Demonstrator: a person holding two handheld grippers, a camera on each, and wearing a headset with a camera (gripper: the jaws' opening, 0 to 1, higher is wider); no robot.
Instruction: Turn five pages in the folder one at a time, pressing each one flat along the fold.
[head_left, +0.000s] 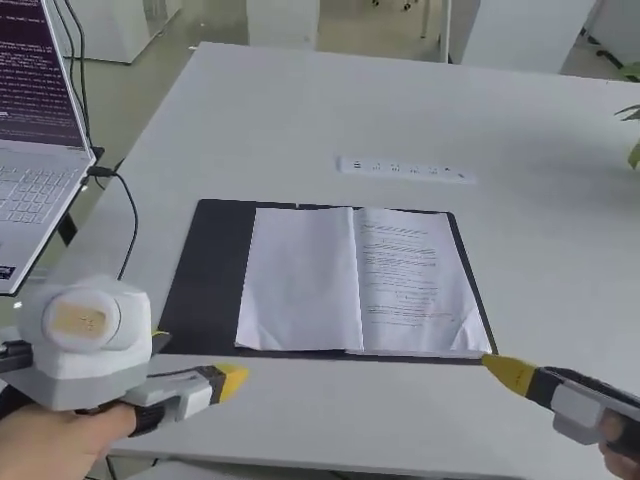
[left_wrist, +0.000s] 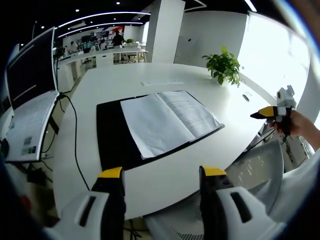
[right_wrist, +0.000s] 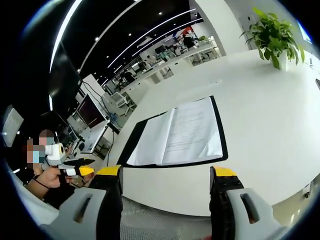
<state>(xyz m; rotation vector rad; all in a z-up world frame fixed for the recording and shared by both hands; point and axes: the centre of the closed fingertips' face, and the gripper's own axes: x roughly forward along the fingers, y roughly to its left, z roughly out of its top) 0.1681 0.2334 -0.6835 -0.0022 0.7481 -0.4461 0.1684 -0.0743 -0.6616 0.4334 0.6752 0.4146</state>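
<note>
One open folder (head_left: 330, 280) lies flat on the table (head_left: 330, 110), with your left gripper (head_left: 232, 377) and right gripper (head_left: 510, 372) near its front corners.
In their own views, both pairs of jaws stand spread, gripping nothing. Head view gives you one laptop (head_left: 30, 170) and one power strip (head_left: 400, 168); the gripper views give one potted plant (left_wrist: 225, 67).

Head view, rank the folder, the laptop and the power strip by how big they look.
1. The folder, lying open, looks largest.
2. The laptop, though the frame edge cuts it off, so this is unsure.
3. The power strip, smallest.
</note>
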